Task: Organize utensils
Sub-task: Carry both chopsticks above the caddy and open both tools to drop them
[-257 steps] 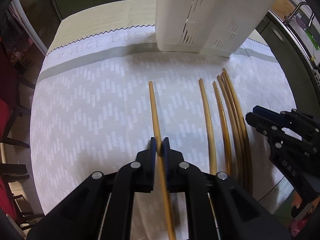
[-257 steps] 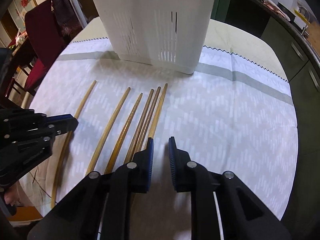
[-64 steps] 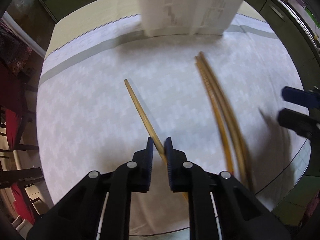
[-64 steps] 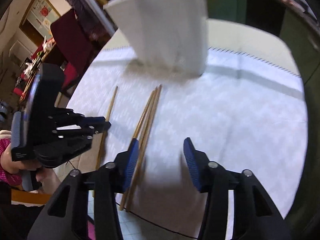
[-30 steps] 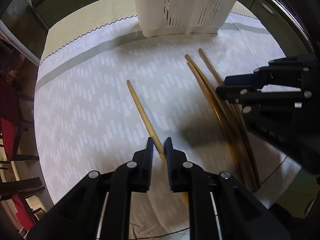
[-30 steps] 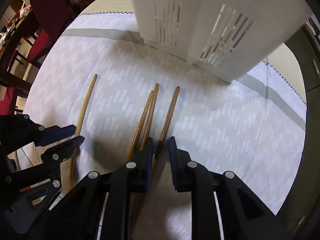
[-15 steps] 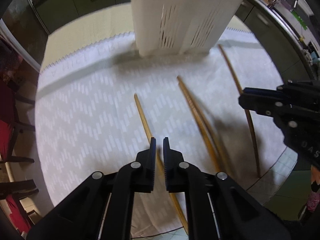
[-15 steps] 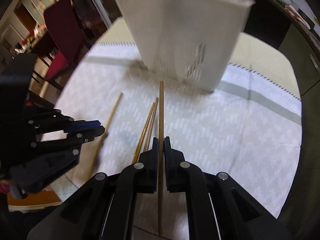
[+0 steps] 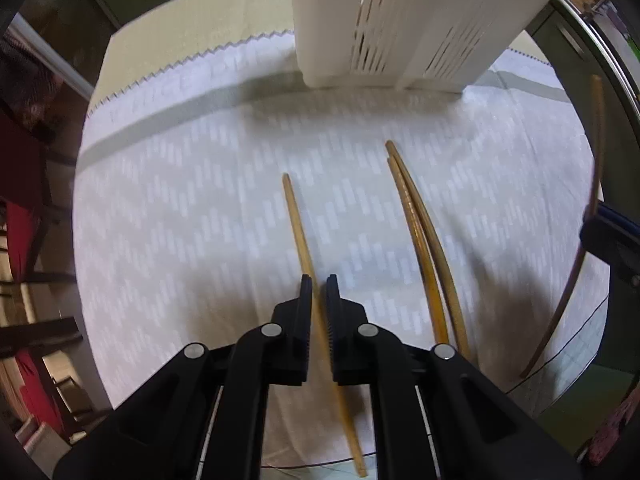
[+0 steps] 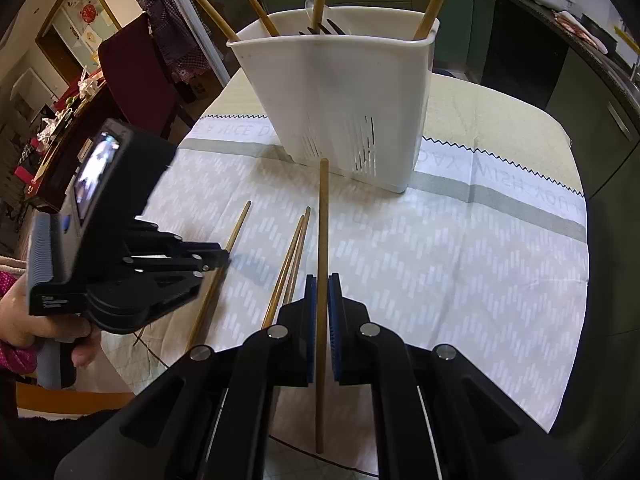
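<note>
Chopsticks here are long, thin, smooth brown sticks. The right gripper (image 10: 319,280) is clamped on one stick (image 10: 322,220), lifted and pointing at the white basket (image 10: 340,92). The left gripper (image 9: 314,280) is squeezed tight on another stick (image 9: 298,220). A pair (image 9: 416,220) lies side by side on the white cloth (image 9: 180,200). More sticks stand in the basket.

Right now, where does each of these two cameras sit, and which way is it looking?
Left wrist: rides the left gripper, looking down its fingers at a clamped chopstick and the tablecloth.
Right wrist: rides the right gripper, looking slantwise at the white holder; its own chopstick is clamped; a hand shows.
Both share the holder and the loose pair.
</note>
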Action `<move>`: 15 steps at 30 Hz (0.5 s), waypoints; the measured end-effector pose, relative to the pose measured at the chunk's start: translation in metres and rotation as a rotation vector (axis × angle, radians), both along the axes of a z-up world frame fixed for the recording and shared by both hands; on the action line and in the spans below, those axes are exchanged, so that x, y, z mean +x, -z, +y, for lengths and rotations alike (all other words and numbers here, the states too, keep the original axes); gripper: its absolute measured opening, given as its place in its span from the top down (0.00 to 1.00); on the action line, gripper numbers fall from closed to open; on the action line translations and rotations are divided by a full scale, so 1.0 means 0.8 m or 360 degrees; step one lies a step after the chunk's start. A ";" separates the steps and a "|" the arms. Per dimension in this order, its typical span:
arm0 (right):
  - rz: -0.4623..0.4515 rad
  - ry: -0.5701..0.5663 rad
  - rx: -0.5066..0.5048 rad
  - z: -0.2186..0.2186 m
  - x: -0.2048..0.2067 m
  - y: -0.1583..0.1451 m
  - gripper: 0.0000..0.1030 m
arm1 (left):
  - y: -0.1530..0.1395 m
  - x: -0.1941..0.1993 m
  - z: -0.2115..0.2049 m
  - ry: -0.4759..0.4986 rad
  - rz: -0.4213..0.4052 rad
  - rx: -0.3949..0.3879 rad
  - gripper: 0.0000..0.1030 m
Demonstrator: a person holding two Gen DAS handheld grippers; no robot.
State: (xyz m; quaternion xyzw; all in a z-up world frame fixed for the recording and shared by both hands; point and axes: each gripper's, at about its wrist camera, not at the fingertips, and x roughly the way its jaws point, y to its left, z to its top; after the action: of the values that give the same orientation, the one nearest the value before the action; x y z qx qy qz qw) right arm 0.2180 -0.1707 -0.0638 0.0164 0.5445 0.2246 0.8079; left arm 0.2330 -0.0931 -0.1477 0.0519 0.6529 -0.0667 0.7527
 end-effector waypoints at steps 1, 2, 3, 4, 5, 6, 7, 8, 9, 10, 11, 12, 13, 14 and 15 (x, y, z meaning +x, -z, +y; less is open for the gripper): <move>-0.0002 0.0000 0.0003 -0.002 -0.001 -0.001 0.94 | 0.003 0.002 0.001 -0.0024 0.0015 0.0000 0.93; -0.0005 -0.0001 0.0007 -0.003 -0.002 -0.002 0.94 | 0.004 0.003 0.002 -0.0048 0.0027 0.0000 0.93; -0.0009 0.0000 0.0011 -0.005 -0.002 -0.003 0.94 | 0.005 0.003 0.003 -0.0069 0.0028 0.0011 0.93; -0.0011 0.0000 0.0014 -0.005 -0.002 -0.003 0.94 | 0.009 0.004 0.006 -0.0089 0.0034 0.0016 0.93; -0.0014 0.0000 0.0020 -0.007 -0.003 -0.004 0.94 | 0.012 0.005 0.011 -0.0132 0.0053 0.0009 0.92; -0.0015 -0.0001 0.0024 -0.008 -0.003 -0.004 0.94 | 0.012 0.005 0.014 -0.0161 0.0057 0.0009 0.92; -0.0016 -0.0003 0.0026 -0.008 -0.003 -0.004 0.94 | 0.012 0.006 0.015 -0.0176 0.0060 0.0010 0.92; -0.0017 -0.0005 0.0028 -0.009 -0.003 -0.004 0.94 | 0.012 0.006 0.015 -0.0185 0.0064 0.0013 0.92; -0.0018 -0.0005 0.0033 -0.009 -0.003 -0.004 0.94 | 0.013 0.006 0.017 -0.0188 0.0065 0.0015 0.93; -0.0020 -0.0005 0.0036 -0.010 -0.004 -0.004 0.94 | 0.013 0.007 0.017 -0.0185 0.0063 0.0015 0.94; -0.0021 -0.0004 0.0040 -0.011 -0.004 -0.004 0.94 | 0.013 0.008 0.018 -0.0178 0.0058 0.0018 0.94; -0.0022 -0.0002 0.0046 -0.012 -0.004 -0.003 0.94 | 0.013 0.008 0.018 -0.0172 0.0047 0.0008 0.94; -0.0024 0.0001 0.0051 -0.014 -0.005 -0.004 0.94 | 0.014 0.005 0.021 -0.0166 0.0035 -0.0002 0.94; -0.0027 0.0003 0.0058 -0.015 -0.006 -0.004 0.94 | 0.014 0.001 0.020 -0.0163 0.0028 -0.0009 0.94; -0.0030 0.0005 0.0062 -0.017 -0.007 -0.005 0.94 | 0.012 -0.003 0.024 -0.0162 0.0015 -0.0019 0.94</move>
State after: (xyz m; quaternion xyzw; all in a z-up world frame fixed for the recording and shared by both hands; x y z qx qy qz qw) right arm 0.2123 -0.1844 -0.0597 0.0310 0.5323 0.2339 0.8130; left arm 0.2308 -0.0741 -0.1573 0.0139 0.6577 -0.0326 0.7524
